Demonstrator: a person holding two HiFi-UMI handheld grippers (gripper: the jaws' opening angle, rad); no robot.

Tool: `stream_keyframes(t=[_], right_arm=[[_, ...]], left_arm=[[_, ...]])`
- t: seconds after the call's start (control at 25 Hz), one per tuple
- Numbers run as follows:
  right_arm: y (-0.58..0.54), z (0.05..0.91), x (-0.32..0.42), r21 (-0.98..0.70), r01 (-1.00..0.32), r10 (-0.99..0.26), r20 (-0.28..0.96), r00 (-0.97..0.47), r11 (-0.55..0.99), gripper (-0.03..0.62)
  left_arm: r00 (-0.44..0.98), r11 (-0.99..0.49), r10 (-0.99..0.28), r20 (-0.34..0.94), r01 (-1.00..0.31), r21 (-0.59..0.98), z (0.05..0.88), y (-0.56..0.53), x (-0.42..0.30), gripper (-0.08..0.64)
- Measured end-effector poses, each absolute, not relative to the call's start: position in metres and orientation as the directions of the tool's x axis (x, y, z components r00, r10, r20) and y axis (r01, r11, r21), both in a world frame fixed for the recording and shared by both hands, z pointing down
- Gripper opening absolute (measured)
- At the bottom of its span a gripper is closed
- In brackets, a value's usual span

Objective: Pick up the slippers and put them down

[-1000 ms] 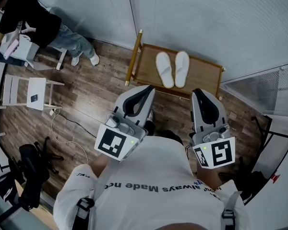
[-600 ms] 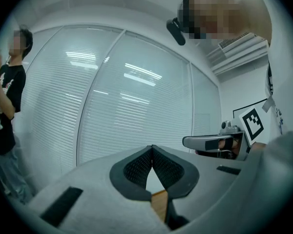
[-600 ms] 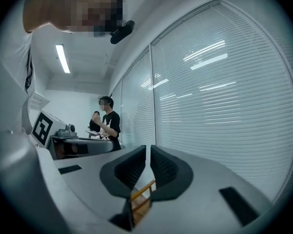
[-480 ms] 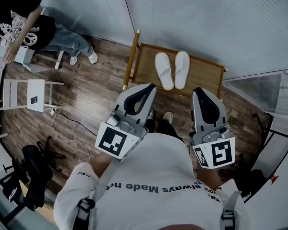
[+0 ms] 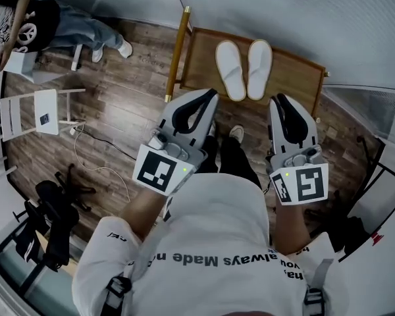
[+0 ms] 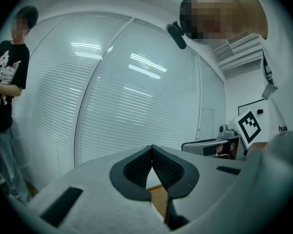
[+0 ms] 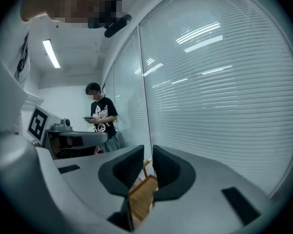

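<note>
Task item: the white slippers (image 5: 232,71) lie side by side, soles down and toes toward the wall, on a low wooden stand (image 5: 295,79) set against the glass wall. A brass-coloured post (image 5: 178,54) runs along the stand's left edge. Neither gripper touches the slippers.

Left gripper (image 5: 212,95): held out level in front of the operator, its tip just short of the stand's near edge, to the left of the pair. In the left gripper view the left gripper (image 6: 151,152) has its padded fingers pressed together at the tips, with nothing between them.

Right gripper (image 5: 278,100): held parallel to the left one, its tip near the stand's front edge, to the right of the pair. In the right gripper view the right gripper (image 7: 147,155) shows a narrow gap between the pads. The jaws have just been opening and nothing is between them. Only the stand (image 7: 142,195) shows below the gap.

Surroundings: wood-plank floor (image 5: 125,104). A white chair (image 5: 43,110) stands well to the left, with a loose cable (image 5: 99,170) near it. A bystander in a black printed T-shirt (image 5: 26,22) sits at the far left. Closed blinds (image 7: 224,82) cover the glazing.
</note>
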State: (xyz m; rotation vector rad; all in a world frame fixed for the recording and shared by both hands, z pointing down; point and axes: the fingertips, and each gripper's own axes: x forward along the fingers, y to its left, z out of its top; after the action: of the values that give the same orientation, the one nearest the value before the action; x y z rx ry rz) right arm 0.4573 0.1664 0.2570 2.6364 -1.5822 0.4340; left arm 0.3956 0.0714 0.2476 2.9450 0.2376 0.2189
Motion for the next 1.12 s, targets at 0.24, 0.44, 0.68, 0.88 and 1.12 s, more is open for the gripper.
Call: stream_keyframes(t=[0.24,0.44,0.68,0.88,1.12], right_arm=[[0.162,0.351,0.483,-0.131,-0.841,-0.818,0.350,0.456,-0.525,0.066],[0.157,0.430,0.500,-0.142,-0.820,-0.790,0.401,0.464,-0.554,0.094],[0.156,0.517,0.517,-0.170,-0.778,-0.743,0.475,0.473,-0.604,0.155],[0.152,0.588,0.526,-0.176,-0.752,-0.705,0.528,0.473,-0.636,0.178],[0.142,0.661,0.535,-0.169,-0.727,-0.647,0.616,0.449,-0.666,0.215]], left_arm=[[0.970,-0.976,0.146,0.193,0.110,0.188,0.319,0.060,0.417,0.011],[0.966,-0.978,0.133,0.224,0.091,0.186,0.387,0.055,0.432,0.011],[0.955,-0.979,0.122,0.272,0.070,0.191,0.464,0.054,0.444,0.011],[0.948,-0.980,0.106,0.299,0.048,0.194,0.520,0.048,0.449,0.011],[0.947,-0.980,0.089,0.309,0.028,0.196,0.573,0.041,0.462,0.011]])
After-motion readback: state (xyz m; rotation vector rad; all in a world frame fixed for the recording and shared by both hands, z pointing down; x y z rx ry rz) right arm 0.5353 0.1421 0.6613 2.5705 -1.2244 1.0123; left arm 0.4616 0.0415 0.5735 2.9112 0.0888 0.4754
